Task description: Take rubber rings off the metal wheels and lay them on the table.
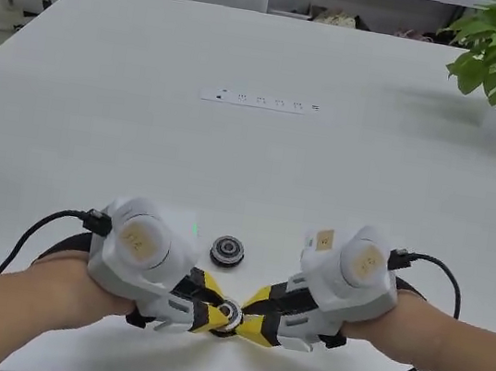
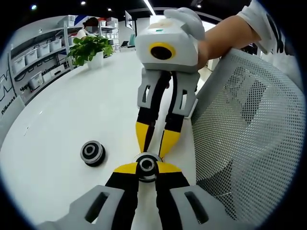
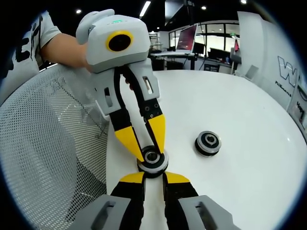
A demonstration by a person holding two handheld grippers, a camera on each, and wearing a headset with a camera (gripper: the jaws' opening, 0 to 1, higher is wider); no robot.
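1. Metal wheel [image 1: 227, 313]: at the near edge of the white table [image 1: 232, 165], caught between both grippers. Its dark rubber ring [image 3: 153, 171] appears to be still on. Whether the wheel rests on the table or is lifted cannot be told.
2. Left gripper [image 1: 208, 316]: jaws narrow, clamped on either side of the wheel, likely as an anchor against slipping.
3. Right gripper [image 1: 246, 322]: jaws narrow, tips against the wheel's rim from the opposite side, probably to catch the ring. An actual grip cannot be told.
4. Second wheel [image 1: 227, 250]: flat on the table just beyond, ring on, apparently awaiting its turn.
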